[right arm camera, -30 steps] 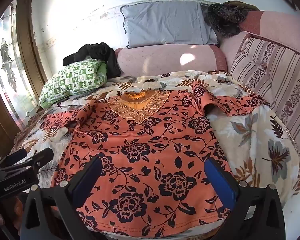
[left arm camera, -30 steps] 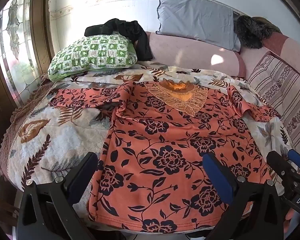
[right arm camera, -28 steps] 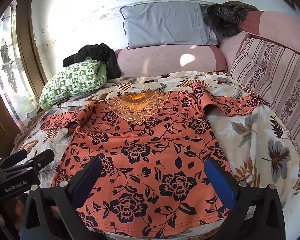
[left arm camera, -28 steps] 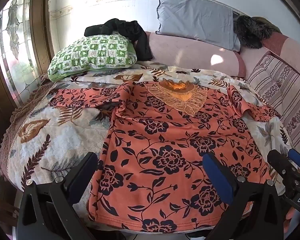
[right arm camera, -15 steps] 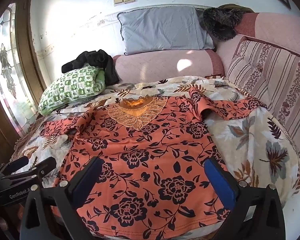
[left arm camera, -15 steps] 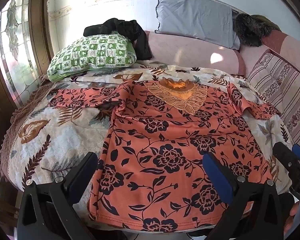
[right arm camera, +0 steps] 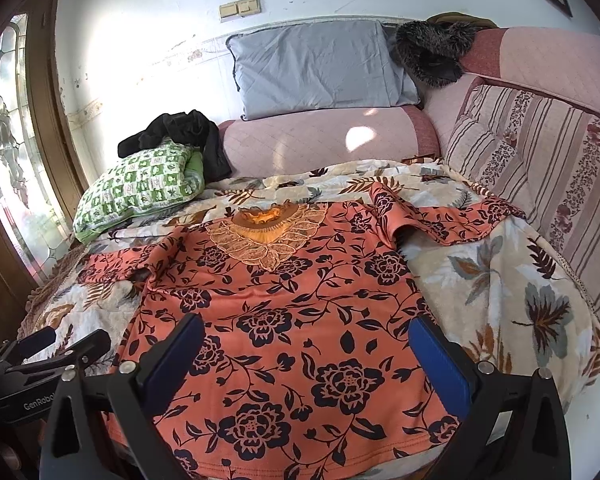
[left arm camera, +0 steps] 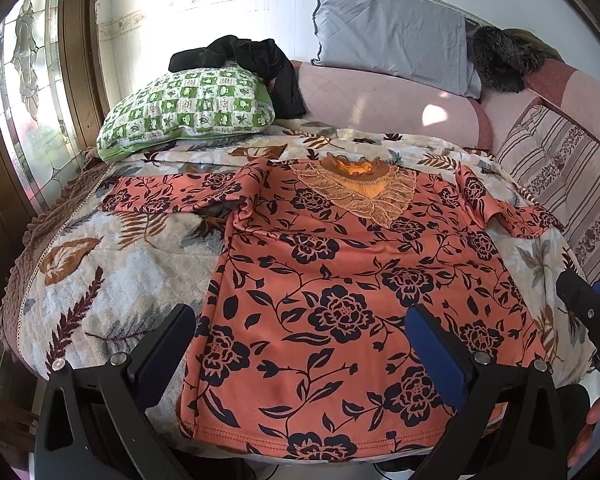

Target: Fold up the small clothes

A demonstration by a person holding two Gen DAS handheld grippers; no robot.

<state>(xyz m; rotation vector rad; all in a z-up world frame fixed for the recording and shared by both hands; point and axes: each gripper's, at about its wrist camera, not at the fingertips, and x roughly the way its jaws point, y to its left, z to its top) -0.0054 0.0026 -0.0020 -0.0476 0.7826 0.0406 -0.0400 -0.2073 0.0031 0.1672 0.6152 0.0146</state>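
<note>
Left gripper (left arm camera: 300, 344): jaws spread wide, nothing between them, touching nothing. It hangs above the near hem of the blouse, toward the hem's left corner. Right gripper (right arm camera: 312, 356): equally wide apart, empty, poised over the hem toward its right corner. Neither pad contacts cloth.

Blouse (left arm camera: 352, 280): orange with black flowers, spread front-up on the leaf-print blanket (left arm camera: 100, 272) covering the bed, hem along the bed's near edge, lace collar (left arm camera: 360, 192) toward the far side. Both sleeves lie out sideways, the left one (left arm camera: 172, 200) flat, the right one (right arm camera: 452, 220) slightly rumpled. Likely laid flat so the folds can start cleanly; no fold made yet.

Far edge: green checked pillow (left arm camera: 188, 112) at the left corner with a black garment (left arm camera: 252, 60) on it, grey pillow (right arm camera: 320, 72) against the wall.
</note>
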